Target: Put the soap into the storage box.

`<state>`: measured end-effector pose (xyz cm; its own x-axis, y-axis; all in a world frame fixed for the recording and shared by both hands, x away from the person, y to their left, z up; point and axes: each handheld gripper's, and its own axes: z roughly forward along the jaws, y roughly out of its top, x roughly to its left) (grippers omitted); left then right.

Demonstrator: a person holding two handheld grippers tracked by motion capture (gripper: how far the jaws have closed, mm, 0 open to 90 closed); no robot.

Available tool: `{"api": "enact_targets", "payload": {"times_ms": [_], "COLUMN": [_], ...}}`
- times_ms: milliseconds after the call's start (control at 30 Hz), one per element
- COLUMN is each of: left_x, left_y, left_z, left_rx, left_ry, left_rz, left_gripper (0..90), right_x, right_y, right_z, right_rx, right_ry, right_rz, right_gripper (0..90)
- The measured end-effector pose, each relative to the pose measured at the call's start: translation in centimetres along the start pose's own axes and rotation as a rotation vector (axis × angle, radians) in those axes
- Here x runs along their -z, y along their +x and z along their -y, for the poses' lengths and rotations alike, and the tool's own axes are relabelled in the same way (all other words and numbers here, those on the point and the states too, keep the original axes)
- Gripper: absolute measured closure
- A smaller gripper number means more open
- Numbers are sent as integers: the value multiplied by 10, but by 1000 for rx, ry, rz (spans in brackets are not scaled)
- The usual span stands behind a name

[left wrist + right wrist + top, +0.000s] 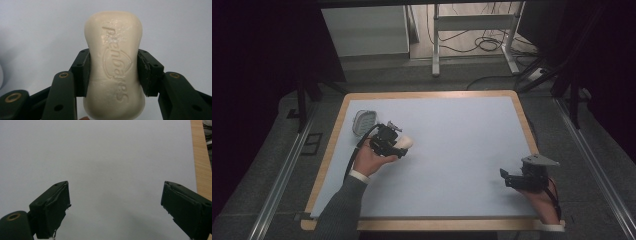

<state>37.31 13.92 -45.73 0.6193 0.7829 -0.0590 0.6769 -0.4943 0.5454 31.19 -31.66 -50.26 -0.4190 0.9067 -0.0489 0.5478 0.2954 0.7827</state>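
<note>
Cut off at the bottom edge of the left gripper view: lower end of the bar of soap (113, 62). Mostly hidden behind the left gripper (404, 146) in the high view. Beside it, soap dish (363, 121) too small for detail.

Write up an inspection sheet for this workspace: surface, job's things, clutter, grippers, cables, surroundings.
Surface: pale blue table with a wooden rim, no marks seen.
Job's things: cream soap, stamped lettering; soap dish near the far left corner.
Clutter: nothing seen.
Grippers: left gripper shut on the soap's narrow waist, beside the dish; right gripper open, nothing between its fingers, near the table's right edge.
Cables: one trails from the left gripper along the forearm; loose cables on the floor behind.
Surroundings: dark; metal frame legs beyond the table.
</note>
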Motion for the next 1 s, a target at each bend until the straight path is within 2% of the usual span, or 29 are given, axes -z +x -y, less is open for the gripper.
{"api": "enact_targets", "payload": {"times_ms": [333, 700, 1000], "left_x": [7, 9, 14], "left_y": [13, 23, 26], "left_z": [-1, -1, -5], "left_rx": [21, 43, 33], "left_ry": [-5, -6, 0], "left_rz": [-30, -34, -49], "left_gripper": [495, 495, 495], "right_x": [0, 0, 0], "right_y": [0, -2, -2], "right_z": [0, 1, 1], "right_rx": [-1, -3, -2], "right_ry": [1, 2, 3], "right_rz": [0, 3, 2], "right_gripper": [83, 83, 83]}}
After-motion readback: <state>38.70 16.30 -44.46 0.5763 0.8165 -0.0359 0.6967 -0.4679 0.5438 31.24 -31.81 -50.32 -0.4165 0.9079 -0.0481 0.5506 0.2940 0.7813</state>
